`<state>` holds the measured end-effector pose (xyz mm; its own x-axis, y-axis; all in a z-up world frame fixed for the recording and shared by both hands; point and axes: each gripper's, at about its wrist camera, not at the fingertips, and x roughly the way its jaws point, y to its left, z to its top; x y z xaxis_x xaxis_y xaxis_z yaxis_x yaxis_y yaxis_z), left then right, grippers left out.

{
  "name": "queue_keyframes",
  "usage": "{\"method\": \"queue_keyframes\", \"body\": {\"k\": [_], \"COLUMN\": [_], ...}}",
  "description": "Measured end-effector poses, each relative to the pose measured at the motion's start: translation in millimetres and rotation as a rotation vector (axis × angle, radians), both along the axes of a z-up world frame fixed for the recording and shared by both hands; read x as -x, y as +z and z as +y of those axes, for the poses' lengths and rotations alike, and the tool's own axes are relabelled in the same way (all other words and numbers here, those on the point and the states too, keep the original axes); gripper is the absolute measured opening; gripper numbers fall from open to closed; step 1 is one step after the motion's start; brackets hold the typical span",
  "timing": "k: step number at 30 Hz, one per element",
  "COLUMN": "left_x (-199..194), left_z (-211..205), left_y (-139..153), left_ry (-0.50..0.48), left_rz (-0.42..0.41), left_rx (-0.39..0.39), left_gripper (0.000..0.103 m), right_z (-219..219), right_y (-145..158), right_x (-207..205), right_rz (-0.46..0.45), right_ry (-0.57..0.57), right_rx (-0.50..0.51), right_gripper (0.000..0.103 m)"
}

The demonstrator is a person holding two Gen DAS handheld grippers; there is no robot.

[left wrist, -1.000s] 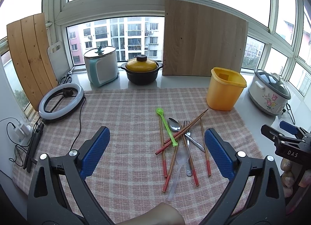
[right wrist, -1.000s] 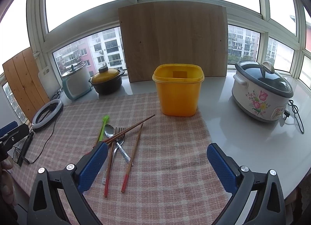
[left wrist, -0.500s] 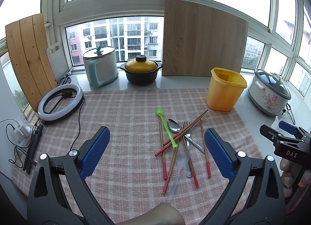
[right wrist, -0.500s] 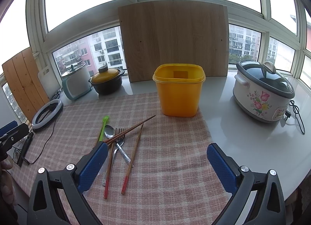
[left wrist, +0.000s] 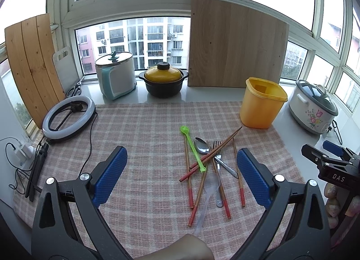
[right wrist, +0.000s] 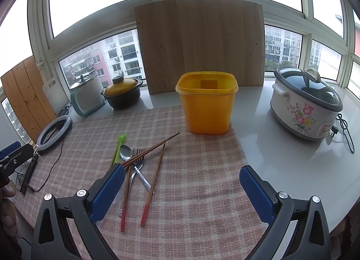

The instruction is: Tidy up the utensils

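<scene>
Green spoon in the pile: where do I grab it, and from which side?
Take the green spoon by its upper handle just below the bowl, coming straight down with the left claw, fingers across the handle. That end lies flat on the cloth, apart from the rest; its lower end crosses the chopsticks, so lift the bowl end first.

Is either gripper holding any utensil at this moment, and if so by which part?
Nothing is held. The left gripper and right gripper are both open, above the utensils lying on the cloth.
</scene>
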<state>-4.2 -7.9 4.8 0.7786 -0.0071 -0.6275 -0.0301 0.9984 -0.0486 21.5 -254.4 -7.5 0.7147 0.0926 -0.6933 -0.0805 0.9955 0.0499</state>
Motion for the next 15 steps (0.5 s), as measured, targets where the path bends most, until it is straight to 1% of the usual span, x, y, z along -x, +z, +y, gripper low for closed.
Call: {"method": "queue_keyframes", "body": {"k": [12,15], "left_x": [-2.2,-3.2], "left_z": [0.5,2.8], "left_y": [1.0,-1.5], "left_ry": [0.002,0.014], "left_rz": [0.008,0.015], "left_rx": [0.003,0.002], "left_gripper": [0.099,0.099], "right_z": [2.3,3.7], "right_y": [-4.2,-7.5], "right_x": [-10.6,-17.0], "right_rz": [0.014,0.021], "right_ry": [0.006,0.013], "right_rx": [0.000,0.015], "right_gripper": [0.103,0.103]}}
